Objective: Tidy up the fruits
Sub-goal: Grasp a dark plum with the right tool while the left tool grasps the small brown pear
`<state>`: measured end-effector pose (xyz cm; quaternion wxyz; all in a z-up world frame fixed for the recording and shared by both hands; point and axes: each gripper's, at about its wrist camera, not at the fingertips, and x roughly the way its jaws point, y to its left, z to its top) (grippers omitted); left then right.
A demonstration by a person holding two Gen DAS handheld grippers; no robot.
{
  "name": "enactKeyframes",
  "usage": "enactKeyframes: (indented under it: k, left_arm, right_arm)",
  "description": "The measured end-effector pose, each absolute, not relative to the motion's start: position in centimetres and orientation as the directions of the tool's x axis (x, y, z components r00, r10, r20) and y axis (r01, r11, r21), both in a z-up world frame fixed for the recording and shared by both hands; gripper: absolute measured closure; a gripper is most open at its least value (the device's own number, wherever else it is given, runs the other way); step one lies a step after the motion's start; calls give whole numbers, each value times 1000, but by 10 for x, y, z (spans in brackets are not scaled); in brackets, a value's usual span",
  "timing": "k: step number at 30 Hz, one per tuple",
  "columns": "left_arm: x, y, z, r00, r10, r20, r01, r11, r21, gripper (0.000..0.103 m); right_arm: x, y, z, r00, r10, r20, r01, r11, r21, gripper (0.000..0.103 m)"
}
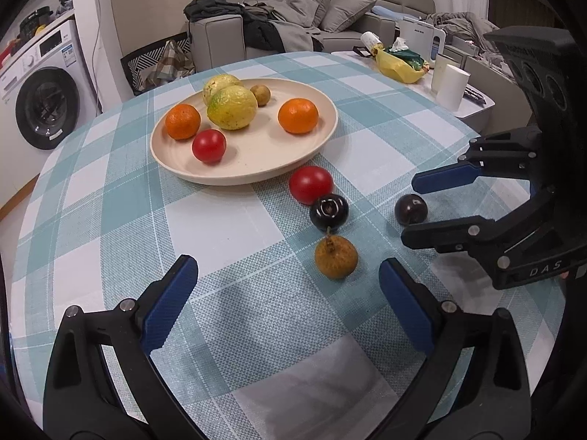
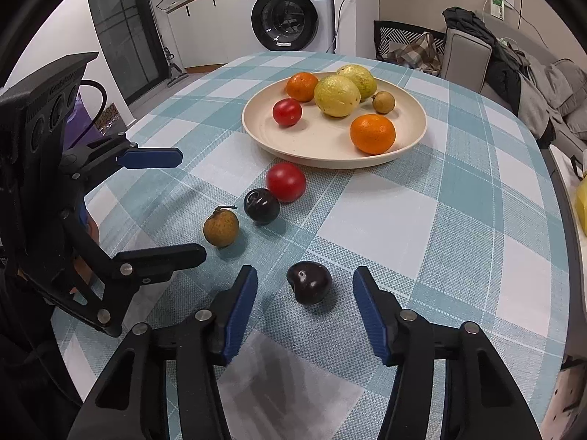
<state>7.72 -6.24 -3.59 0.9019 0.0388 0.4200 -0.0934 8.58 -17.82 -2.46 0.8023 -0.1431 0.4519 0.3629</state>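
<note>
A cream plate [image 1: 256, 172] [image 2: 323, 146] on the checked tablecloth holds two oranges, two yellow-green citrus, a small tomato and a small brown fruit. On the cloth lie a red tomato [image 1: 310, 184] [image 2: 285, 182], a dark plum [image 1: 328, 211] [image 2: 261, 206], a brown longan [image 1: 335, 256] [image 2: 221, 227] and a second dark plum [image 1: 411, 209] [image 2: 309, 282]. My left gripper [image 1: 288, 282] [image 2: 172, 205] is open, just short of the longan. My right gripper [image 2: 304, 286] [image 1: 412, 211] is open with its jaws either side of the second plum, not touching it.
The table [image 1: 91, 220] is round with a blue and white checked cloth. A side table [image 1: 466, 106] with a paper roll and a yellow bag stands at the far right. A sofa [image 1: 330, 18] and a washing machine [image 2: 290, 11] stand beyond the table.
</note>
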Motion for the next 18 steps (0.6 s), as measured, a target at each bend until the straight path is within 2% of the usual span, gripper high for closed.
enactKeyframes:
  k: [9, 12, 18]
  left_arm:
    - [84, -67, -44, 610, -142, -779, 204, 979, -19, 4]
    - [87, -70, -45, 601, -139, -787, 209, 978, -13, 9]
    - [90, -75, -49, 587, -144, -797, 230, 973, -6, 26]
  right_arm:
    - [85, -178, -28, 321, 449, -834, -720, 687, 93, 56]
    - [83, -176, -29, 318, 447, -836, -729, 680, 86, 62]
    - [82, -174, -30, 318, 439, -840, -733, 676, 75, 64]
